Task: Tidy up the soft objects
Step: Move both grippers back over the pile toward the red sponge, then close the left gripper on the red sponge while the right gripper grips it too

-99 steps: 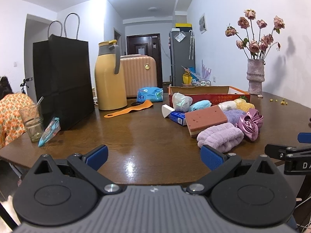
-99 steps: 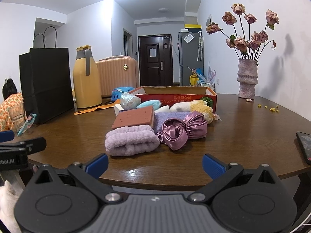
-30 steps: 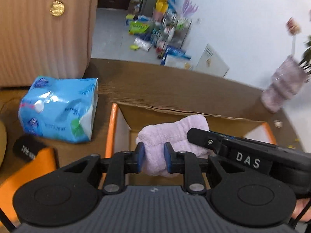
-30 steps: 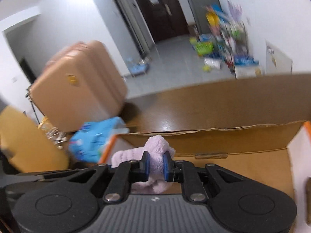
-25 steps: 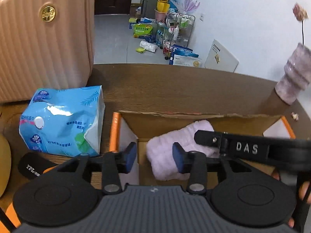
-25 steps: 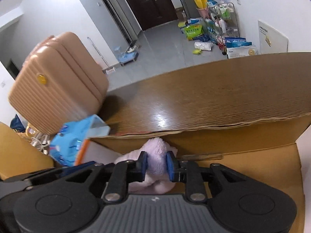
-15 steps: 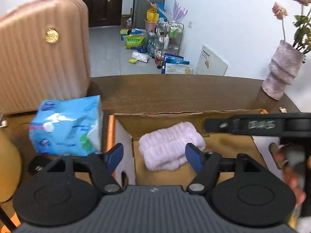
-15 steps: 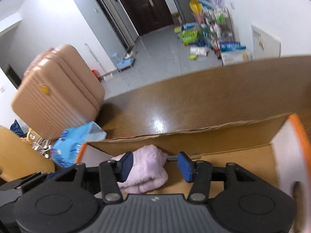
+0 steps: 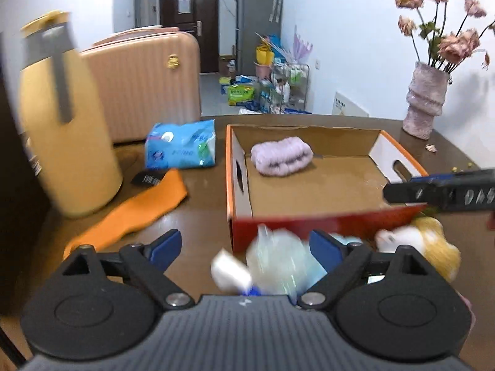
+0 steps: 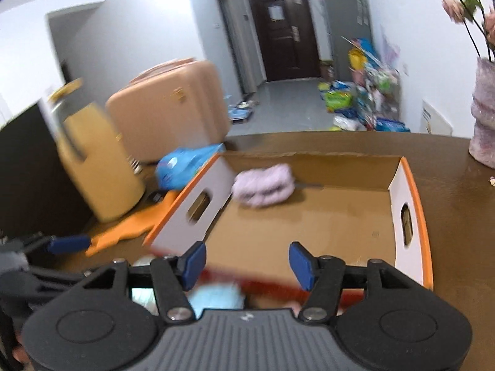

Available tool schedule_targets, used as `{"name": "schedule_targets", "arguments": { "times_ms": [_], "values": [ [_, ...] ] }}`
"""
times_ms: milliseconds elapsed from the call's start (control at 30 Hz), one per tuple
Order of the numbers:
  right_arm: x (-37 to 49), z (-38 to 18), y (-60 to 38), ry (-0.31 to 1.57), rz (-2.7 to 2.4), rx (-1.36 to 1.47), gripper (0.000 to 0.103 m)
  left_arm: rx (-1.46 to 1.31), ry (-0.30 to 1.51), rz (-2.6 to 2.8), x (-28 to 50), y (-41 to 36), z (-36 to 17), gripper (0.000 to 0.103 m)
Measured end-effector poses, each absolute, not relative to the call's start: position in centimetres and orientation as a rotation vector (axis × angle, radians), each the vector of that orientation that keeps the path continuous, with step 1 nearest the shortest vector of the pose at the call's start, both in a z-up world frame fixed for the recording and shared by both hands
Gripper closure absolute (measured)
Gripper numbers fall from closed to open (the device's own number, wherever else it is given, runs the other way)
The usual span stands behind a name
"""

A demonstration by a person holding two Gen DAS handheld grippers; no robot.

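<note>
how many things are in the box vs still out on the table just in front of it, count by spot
In the cardboard box: 1, the lilac fluffy towel.
On the table against the box's near wall: at least 4, a clear plastic bundle, a white block, a white soft piece, a yellow fluffy piece; blur may hide more.
Total: at least 5.

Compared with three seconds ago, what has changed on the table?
The lilac towel went from the table's front pile into the box, at its far left corner. Both grippers, left and right, let it go; their fingers have just been opening, nothing between them. The flask, tissue pack and vase stayed.
</note>
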State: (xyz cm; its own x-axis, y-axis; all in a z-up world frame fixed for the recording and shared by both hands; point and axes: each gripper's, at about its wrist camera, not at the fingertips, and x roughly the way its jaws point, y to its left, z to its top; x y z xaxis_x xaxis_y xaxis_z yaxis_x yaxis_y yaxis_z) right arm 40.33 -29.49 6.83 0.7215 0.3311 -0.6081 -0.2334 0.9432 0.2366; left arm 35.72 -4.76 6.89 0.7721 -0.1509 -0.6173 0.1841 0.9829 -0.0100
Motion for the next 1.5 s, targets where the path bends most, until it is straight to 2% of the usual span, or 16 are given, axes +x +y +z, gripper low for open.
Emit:
{"name": "schedule_targets", "arguments": {
  "times_ms": [200, 267, 300, 467, 700, 867, 1067, 1200, 1233, 1300, 1333, 1400, 1500],
  "values": [
    [32.7, 5.4, -27.8, 0.636, 0.381, 0.040, 0.040, -0.042, 0.630, -0.120, 27.5, -3.8, 6.0, 0.010],
    [30.0, 4.9, -28.1, 0.607, 0.397, 0.031, 0.029, -0.043, 0.615, -0.107, 25.0, -3.9, 5.5, 0.008],
    [28.7, 4.6, -28.3, 0.589, 0.396, 0.035, 0.028, -0.044, 0.609, -0.091, 23.7, -4.1, 5.1, 0.007],
    [23.5, 2.6, -28.6, 0.562, 0.389, 0.025, 0.029, -0.055, 0.642, -0.073, 19.0, -4.9, 2.8, 0.007],
    [21.1, 1.3, -28.0, 0.572, 0.432, 0.069, 0.031, -0.059, 0.643, -0.086, 18.2, -5.2, 2.5, 0.007],
    [21.6, 1.3, -27.9, 0.575, 0.425, 0.095, 0.042, -0.076, 0.660, -0.077, 19.8, -5.1, 2.0, 0.008],
    [23.7, 0.8, -27.3, 0.595, 0.425, 0.120, 0.049, -0.126, 0.690, -0.113, 22.8, -4.8, 1.1, 0.021],
    [25.9, 0.0, -26.5, 0.624, 0.418, 0.142, 0.055, -0.178, 0.728, -0.153, 25.3, -4.6, 0.3, 0.036],
    [26.4, -0.2, -26.3, 0.635, 0.420, 0.149, 0.059, -0.195, 0.743, -0.170, 25.9, -4.5, 0.1, 0.043],
    [27.4, -0.7, -26.2, 0.657, 0.425, 0.175, 0.071, -0.243, 0.775, -0.214, 26.9, -4.3, -0.5, 0.050],
    [27.8, -1.0, -26.1, 0.666, 0.424, 0.187, 0.076, -0.265, 0.781, -0.233, 27.2, -4.1, -0.6, 0.059],
    [28.3, -1.4, -25.9, 0.669, 0.405, 0.188, 0.077, -0.302, 0.789, -0.277, 27.6, -3.9, -0.7, 0.073],
    [28.7, -1.8, -26.0, 0.672, 0.409, 0.208, 0.078, -0.291, 0.786, -0.281, 27.6, -4.2, -0.6, 0.073]
  ]
}}
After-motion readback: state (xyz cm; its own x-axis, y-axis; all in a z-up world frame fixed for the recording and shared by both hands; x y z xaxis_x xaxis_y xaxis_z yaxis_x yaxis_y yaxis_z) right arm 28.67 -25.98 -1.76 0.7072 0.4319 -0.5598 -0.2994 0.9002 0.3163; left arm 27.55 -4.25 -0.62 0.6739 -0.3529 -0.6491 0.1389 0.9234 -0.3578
